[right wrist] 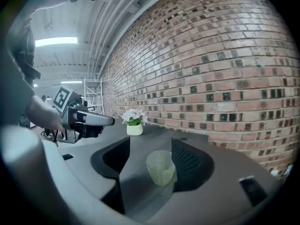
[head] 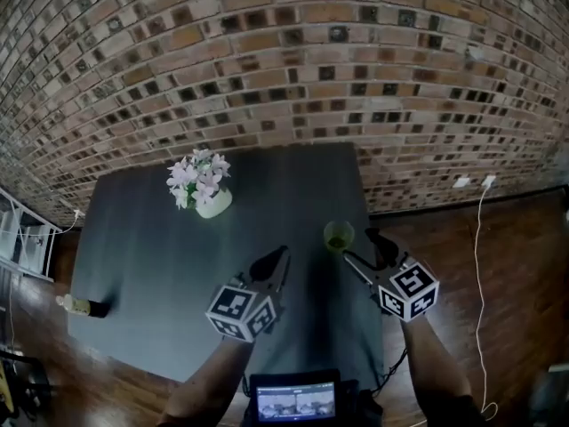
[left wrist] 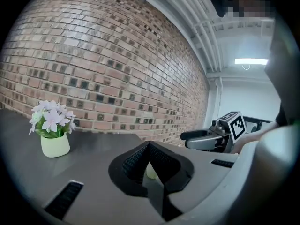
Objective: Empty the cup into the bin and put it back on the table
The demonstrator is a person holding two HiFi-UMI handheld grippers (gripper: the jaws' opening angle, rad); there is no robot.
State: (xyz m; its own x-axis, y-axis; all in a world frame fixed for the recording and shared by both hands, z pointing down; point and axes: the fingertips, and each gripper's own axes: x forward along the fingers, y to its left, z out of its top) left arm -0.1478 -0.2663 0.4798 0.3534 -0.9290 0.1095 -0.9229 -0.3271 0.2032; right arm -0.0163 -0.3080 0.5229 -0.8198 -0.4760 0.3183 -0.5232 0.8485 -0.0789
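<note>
A translucent, pebbled green cup (head: 339, 236) stands on a smooth, matt charcoal desk (head: 151, 247), with a pale, smooth pot (head: 214, 204) at its ten o'clock. A rough brick wall (head: 284, 60) is at twelve o'clock and a polished wood floor (head: 520, 274) at three. Ribbed black pads (right wrist: 190, 165) line the matt grey right tongs (right wrist: 157, 163).

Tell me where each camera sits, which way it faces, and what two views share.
Head view: on the person's head, facing steeply down at the table; shows both forearms, left hand-held gripper, right hand-held gripper.
Left gripper view: rides the left hand-held gripper, faces the brick wall; own jaws together.
Right gripper view: rides the right hand-held gripper, faces the cup; own jaws apart.
All three share the flower pot.
</note>
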